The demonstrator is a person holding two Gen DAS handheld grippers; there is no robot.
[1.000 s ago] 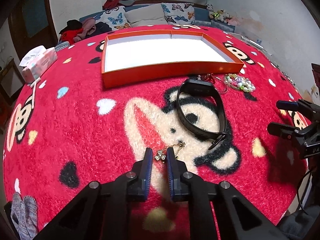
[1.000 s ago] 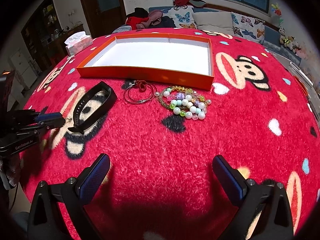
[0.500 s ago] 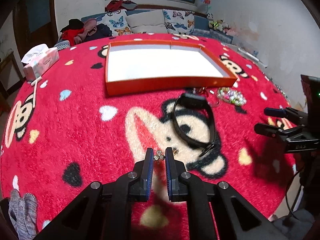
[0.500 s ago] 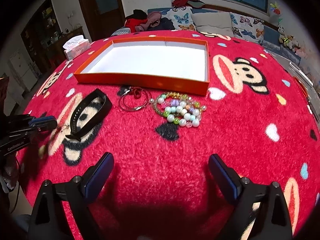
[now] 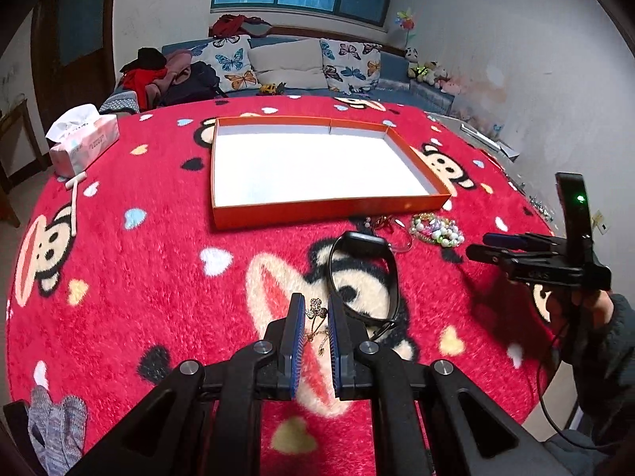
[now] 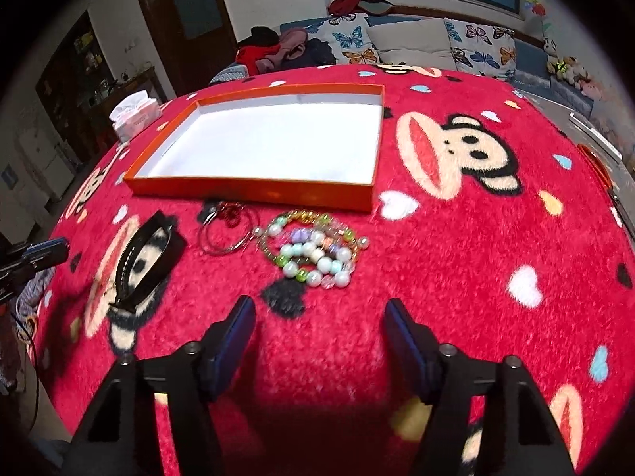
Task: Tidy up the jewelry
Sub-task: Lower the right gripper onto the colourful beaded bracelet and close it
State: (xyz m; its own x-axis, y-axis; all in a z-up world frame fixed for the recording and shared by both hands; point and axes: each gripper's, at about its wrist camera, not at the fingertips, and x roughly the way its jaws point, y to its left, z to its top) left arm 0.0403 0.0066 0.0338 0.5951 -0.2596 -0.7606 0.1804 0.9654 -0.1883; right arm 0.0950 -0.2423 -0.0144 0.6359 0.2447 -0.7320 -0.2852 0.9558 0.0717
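Observation:
My left gripper (image 5: 316, 309) is shut on a thin gold chain with a sparkly pendant (image 5: 316, 306), lifted off the red monkey-print cloth. A black band (image 5: 363, 273) lies just beyond it. The shallow orange box (image 5: 333, 210) with a white floor sits further back, with nothing in it. My right gripper (image 6: 319, 309) hovers over the cloth, its jaws closing with nothing between them. Ahead of it lie bead bracelets (image 6: 313, 252), thin metal rings with a red charm (image 6: 226, 230) and the black band (image 6: 149, 260). The right gripper (image 5: 512, 248) also shows at the right edge of the left wrist view.
A tissue box (image 5: 83, 141) stands at the cloth's far left (image 6: 133, 117). A grey glove (image 5: 55, 432) lies at the near left edge. A sofa with cushions (image 5: 293, 63) runs behind the table. A sleeved hand (image 5: 595, 309) holds the right gripper.
My left gripper has risen, lifting the gold chain off the cloth. My right gripper has moved toward the bead bracelets and its jaws have narrowed.

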